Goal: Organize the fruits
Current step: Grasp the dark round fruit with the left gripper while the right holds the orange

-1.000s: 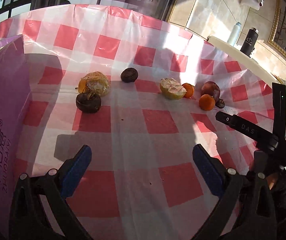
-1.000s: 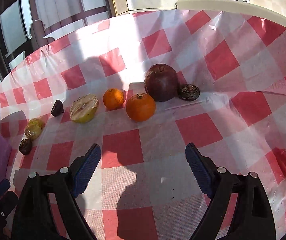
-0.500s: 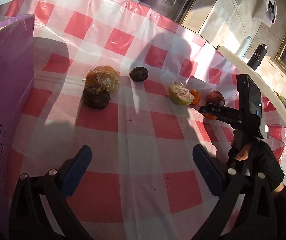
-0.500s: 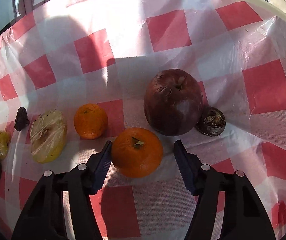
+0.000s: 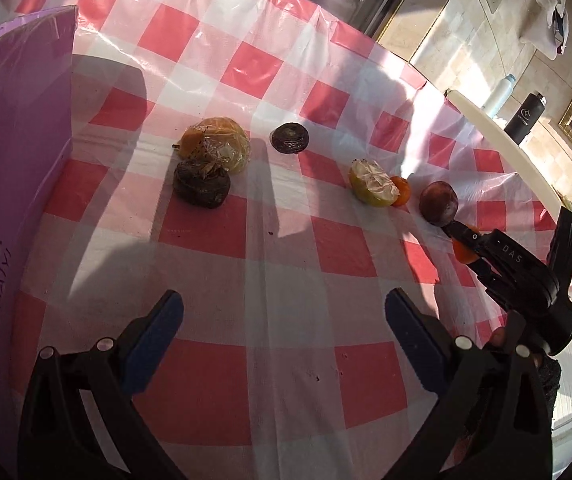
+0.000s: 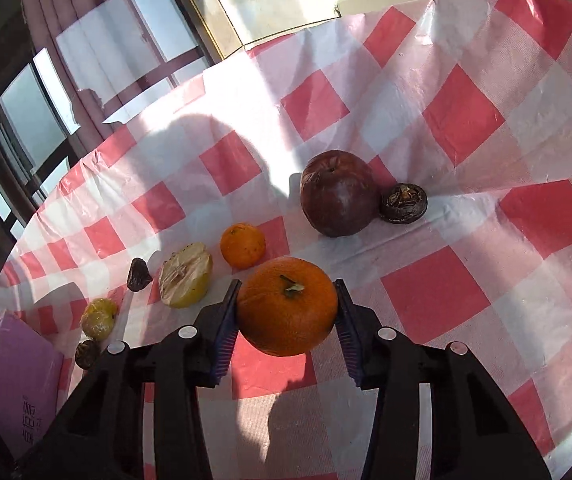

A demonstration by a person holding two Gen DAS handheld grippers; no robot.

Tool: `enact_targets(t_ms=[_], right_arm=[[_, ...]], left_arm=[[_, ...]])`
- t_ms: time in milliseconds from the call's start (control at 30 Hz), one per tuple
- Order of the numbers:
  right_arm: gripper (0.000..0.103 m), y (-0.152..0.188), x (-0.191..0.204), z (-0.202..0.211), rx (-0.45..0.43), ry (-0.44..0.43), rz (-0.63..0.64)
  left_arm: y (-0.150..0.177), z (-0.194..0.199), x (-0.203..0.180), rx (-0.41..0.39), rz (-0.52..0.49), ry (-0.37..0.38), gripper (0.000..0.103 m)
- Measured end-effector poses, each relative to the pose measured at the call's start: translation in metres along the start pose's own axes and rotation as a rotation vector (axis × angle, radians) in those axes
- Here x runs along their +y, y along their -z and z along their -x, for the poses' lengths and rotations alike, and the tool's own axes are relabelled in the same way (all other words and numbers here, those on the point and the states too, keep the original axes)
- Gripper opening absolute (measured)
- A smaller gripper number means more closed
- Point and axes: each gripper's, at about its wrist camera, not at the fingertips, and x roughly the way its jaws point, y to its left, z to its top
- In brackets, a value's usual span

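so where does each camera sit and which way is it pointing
Left wrist: on the left claw, which is open, looking across the checked tablecloth at the fruit row, purple box alongside; the right claw and its gloved hand show.
Right wrist: on the right claw, looking down and forward at the big orange between its pads, which look pressed against it.
Shared: dark red apple, small orange, cut fruit, box.
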Motion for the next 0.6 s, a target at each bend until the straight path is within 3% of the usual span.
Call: enact_targets(t_ms=[67, 267, 367, 433, 500, 600], right_arm=[[0.045, -0.001, 0.001, 0.002, -0.004, -0.009, 0.000], [0.045, 0.000, 0.002, -0.008, 0.013, -0.041, 0.013], [0.045, 0.000, 0.003, -0.010, 0.021, -0.045, 0.022], [0.045, 0.000, 0.002, -0.012, 0.026, -0.045, 0.022], [0.045, 0.000, 0.003, -0.013, 0.031, -0.044, 0.028], [0.045, 0.000, 0.003, -0.013, 0.030, -0.047, 0.027]], left_arm=[[-0.008, -0.006, 0.003, -0.006, 0.027, -0.031, 0.101], [-0.051, -0.048, -0.001, 0.016, -0.019, -0.269, 0.099], [-0.063, -0.061, 0.000, 0.028, -0.063, -0.358, 0.082], [-0.065, -0.066, -0.003, 0.032, -0.141, -0.427, 0.055], [-0.062, -0.064, -0.004, 0.029, -0.188, -0.403, 0.042], [-0.052, -0.051, -0.001, 0.028, -0.205, -0.332, 0.042]])
